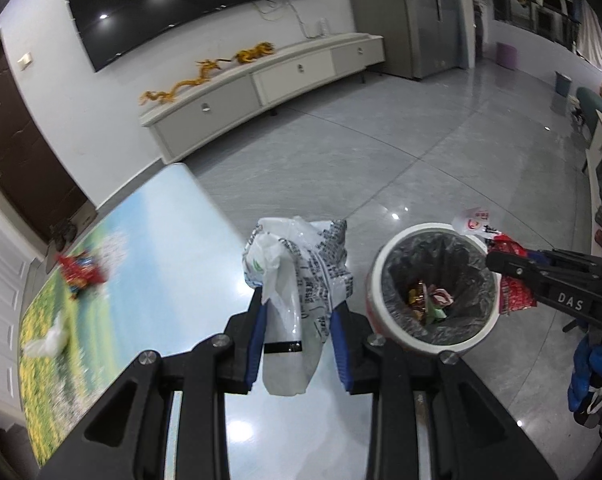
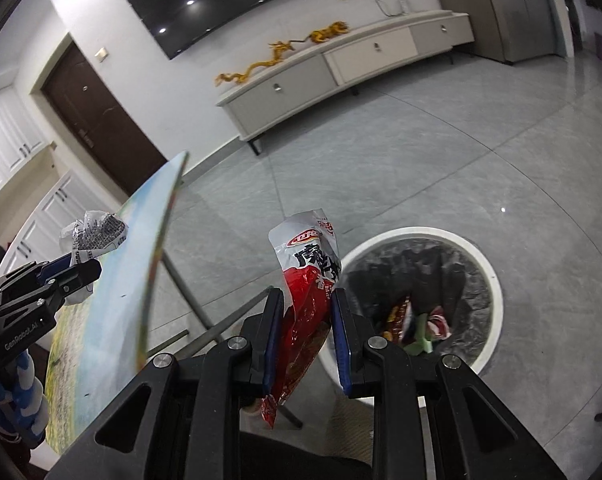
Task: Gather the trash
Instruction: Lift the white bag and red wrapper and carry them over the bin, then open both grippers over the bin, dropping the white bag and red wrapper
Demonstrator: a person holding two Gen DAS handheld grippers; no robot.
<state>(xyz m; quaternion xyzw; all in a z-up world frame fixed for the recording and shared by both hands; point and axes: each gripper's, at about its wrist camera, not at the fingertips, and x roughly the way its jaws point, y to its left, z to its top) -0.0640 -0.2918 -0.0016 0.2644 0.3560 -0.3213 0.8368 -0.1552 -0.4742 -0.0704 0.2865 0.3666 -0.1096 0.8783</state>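
your left tool pinches a white wrapper over the tabletop edge; your right tool pinches a red packet beside the bin. both are light, crinkly, slippery film, so grip mid-body. only the left view shows more litter left on the tabletop.
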